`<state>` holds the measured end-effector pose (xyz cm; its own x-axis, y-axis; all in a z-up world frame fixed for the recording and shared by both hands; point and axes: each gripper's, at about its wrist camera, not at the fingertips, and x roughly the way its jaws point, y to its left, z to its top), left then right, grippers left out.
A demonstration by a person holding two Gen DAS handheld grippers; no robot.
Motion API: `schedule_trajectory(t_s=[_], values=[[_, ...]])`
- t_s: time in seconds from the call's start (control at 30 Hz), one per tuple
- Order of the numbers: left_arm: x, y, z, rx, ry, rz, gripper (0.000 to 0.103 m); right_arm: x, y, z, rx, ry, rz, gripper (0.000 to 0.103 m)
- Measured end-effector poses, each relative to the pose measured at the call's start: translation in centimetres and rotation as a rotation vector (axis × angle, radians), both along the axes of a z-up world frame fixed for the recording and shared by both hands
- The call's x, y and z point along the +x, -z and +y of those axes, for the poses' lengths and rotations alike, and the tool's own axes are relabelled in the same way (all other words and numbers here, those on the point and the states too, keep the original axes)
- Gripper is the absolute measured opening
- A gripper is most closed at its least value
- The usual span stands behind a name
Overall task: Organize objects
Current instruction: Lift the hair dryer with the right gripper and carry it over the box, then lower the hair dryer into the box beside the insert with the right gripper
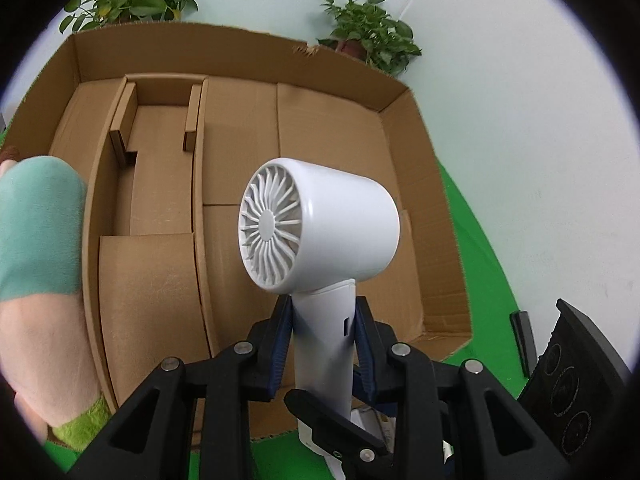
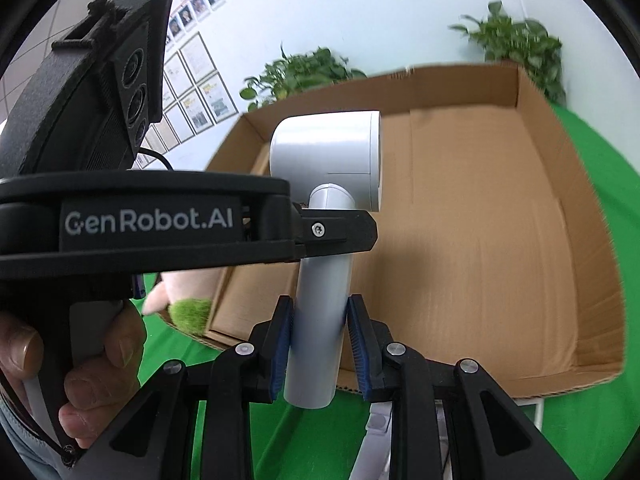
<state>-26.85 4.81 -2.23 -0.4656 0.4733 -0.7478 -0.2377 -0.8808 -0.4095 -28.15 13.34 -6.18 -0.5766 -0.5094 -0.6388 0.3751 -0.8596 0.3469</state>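
A white hair dryer point(image 1: 320, 224) is held upright over an open cardboard box point(image 1: 240, 128), its grille end facing the left wrist camera. My left gripper point(image 1: 323, 308) is shut on the upper part of its handle, blue pads pressed on both sides. Lower on the same handle, my right gripper point(image 2: 320, 314) is shut too. In the right wrist view the hair dryer point(image 2: 324, 152) hangs above the box's left end, and the left gripper's finger point(image 2: 340, 232) crosses the handle just under the head. A hand point(image 2: 92, 360) holds that left gripper's grip.
The box point(image 2: 480, 240) lies on a green cloth point(image 2: 592, 168); its left part holds cardboard dividers point(image 1: 128, 120). A plush toy point(image 1: 36, 240) in teal, pink and green leans at the box's left edge. Potted plants point(image 1: 368, 32) stand behind along a pale wall.
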Motion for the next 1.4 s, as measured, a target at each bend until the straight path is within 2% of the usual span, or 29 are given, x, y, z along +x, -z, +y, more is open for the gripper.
schedule_trajectory(t_s=[0.1, 0.2, 0.4, 0.57, 0.73, 0.87, 0.97, 1.03, 1.13, 1.2, 1.3, 1.4], values=[[-0.7, 0.9, -0.2, 0.012, -0.007, -0.020, 0.029, -0.9, 0.9, 0.1, -0.033, 0.005, -0.029, 0.026], [-1.1, 1.6, 0.2, -0.026, -0.005, -0.026, 0.029, -1.6, 1.8, -0.3, -0.025, 0.007, -0.054, 0.026], [-1.7, 2.6, -0.1, -0.054, -0.009, -0.045, 0.030, -2.4, 3.0, -0.7, -0.037, 0.009, -0.096, 0.025], [-1.3, 1.6, -0.7, -0.081, -0.013, -0.018, 0.033, -3.6, 4.1, -0.9, -0.030, 0.023, -0.133, 0.023], [-0.4, 0.4, -2.2, -0.112, -0.041, 0.010, 0.033, -3.2, 4.2, -1.3, -0.006, 0.021, -0.113, 0.023], [0.8, -0.3, -4.2, -0.092, -0.075, 0.032, 0.033, -3.7, 4.5, -1.2, 0.016, 0.024, -0.109, 0.023], [1.5, -0.2, -5.5, -0.087, -0.099, 0.053, 0.033, -3.4, 4.8, -2.3, 0.095, 0.029, -0.082, 0.023], [1.7, 0.5, -6.2, -0.091, -0.105, 0.034, 0.033, -3.2, 5.0, -2.8, 0.132, 0.034, -0.065, 0.023], [1.8, 1.4, -7.0, -0.055, -0.114, -0.006, 0.033, -3.0, 5.1, -3.2, 0.168, 0.037, -0.041, 0.023], [1.8, 1.7, -6.8, -0.058, -0.115, -0.003, 0.033, -2.8, 5.0, -3.2, 0.175, 0.034, -0.042, 0.024], [2.2, 1.9, -6.7, -0.062, -0.105, 0.017, 0.033, -2.4, 5.0, -2.3, 0.153, 0.021, -0.075, 0.025], [2.1, 2.1, -6.6, -0.061, -0.106, 0.024, 0.033, -2.5, 4.7, -2.2, 0.147, 0.024, -0.079, 0.037]])
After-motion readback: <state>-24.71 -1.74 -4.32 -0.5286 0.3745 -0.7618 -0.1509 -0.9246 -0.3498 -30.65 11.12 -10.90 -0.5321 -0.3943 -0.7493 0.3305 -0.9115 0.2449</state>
